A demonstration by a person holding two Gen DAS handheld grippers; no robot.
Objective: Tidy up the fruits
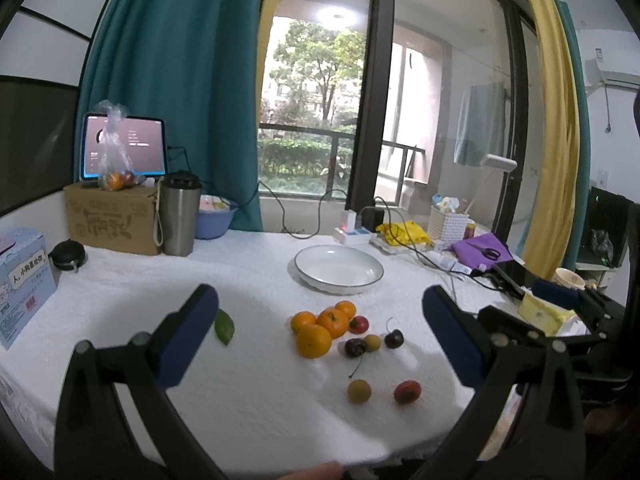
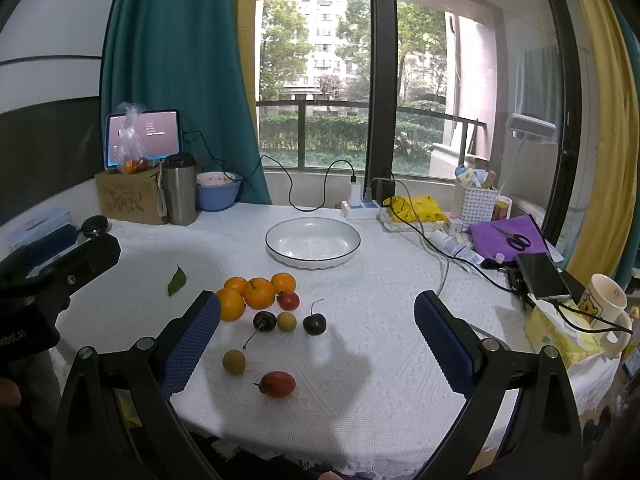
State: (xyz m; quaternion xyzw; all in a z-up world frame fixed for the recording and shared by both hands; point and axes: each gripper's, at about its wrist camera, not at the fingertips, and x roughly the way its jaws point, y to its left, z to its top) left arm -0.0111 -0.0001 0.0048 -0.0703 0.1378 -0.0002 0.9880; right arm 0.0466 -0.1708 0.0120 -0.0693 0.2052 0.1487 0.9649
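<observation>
Several oranges [image 1: 320, 330] [image 2: 250, 296] lie clustered mid-table on the white cloth. Beside them lie two dark cherries [image 1: 394, 339] [image 2: 314, 324], two yellow-brown longans [image 1: 359, 391] [image 2: 233, 361] and two red cherry tomatoes [image 1: 407, 391] [image 2: 277, 384]. An empty white plate [image 1: 316, 280] [image 2: 280, 254] with a dark rim sits behind them. My left gripper [image 1: 320, 336] is open and empty above the fruit. My right gripper [image 2: 316, 336] is open and empty, held over the near fruit. The left gripper's body shows at the left of the right wrist view [image 2: 48, 280].
A green leaf [image 1: 224, 328] [image 2: 177, 281] lies left of the oranges. A steel tumbler [image 2: 179, 194], cardboard box [image 2: 130, 198], blue bowl [image 2: 218, 190] and tablet [image 2: 144, 138] stand at back left. Power strip [image 2: 360, 208], cables, purple cloth [image 2: 508, 238], phone [image 2: 542, 276] and mug [image 2: 606, 300] crowd the right.
</observation>
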